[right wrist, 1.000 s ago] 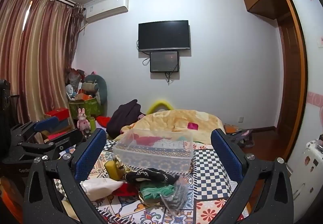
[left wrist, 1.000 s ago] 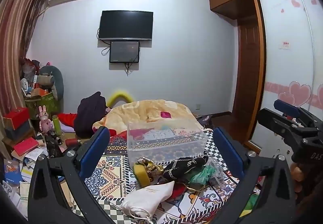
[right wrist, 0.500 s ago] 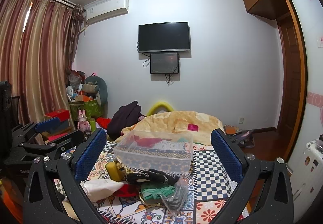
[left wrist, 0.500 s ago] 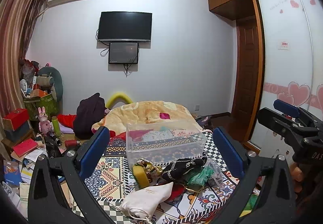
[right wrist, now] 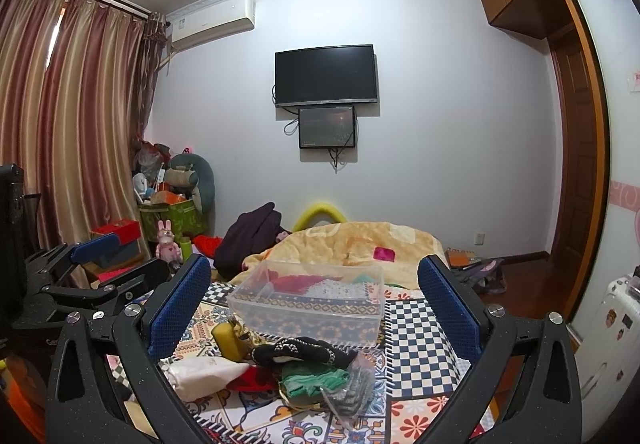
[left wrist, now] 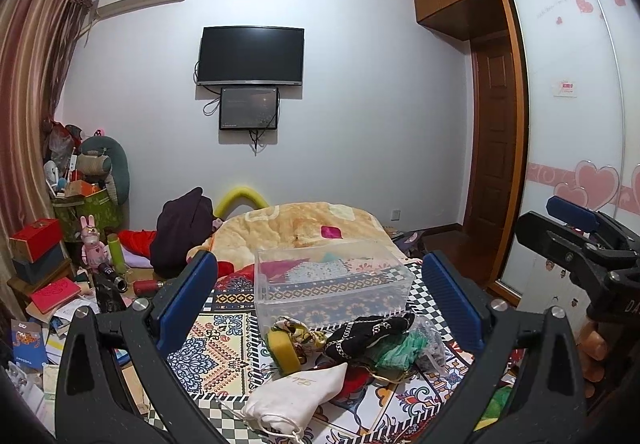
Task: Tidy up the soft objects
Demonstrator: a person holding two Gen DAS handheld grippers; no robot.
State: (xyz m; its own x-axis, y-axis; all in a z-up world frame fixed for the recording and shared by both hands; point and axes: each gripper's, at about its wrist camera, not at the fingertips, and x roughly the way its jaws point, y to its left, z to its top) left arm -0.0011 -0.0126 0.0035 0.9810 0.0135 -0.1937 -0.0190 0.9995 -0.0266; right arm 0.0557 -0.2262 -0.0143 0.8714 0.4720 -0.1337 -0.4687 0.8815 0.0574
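Soft pile point(left wrist: 352, 348) heaped on the patterned bedspread point(left wrist: 224, 340), just in front of the clear bin point(left wrist: 332, 284). Both claws, left gripper point(left wrist: 320, 300) and right gripper point(right wrist: 314, 298), spread wide and empty above it. Best to take one piece at a time, pinching the topmost black cloth point(right wrist: 304, 350) at a fold and lifting clear before carrying over the bin rim.

The left gripper point(left wrist: 320, 304), its 2 blue fingers point(left wrist: 188, 298) spread wide and holding nothing, hangs over a patterned bedspread point(left wrist: 224, 340) where a clear plastic box point(left wrist: 332, 286) sits just behind a heap of a white pouch point(left wrist: 296, 394), black cloth point(left wrist: 368, 332) and yellow sponge point(left wrist: 282, 348).
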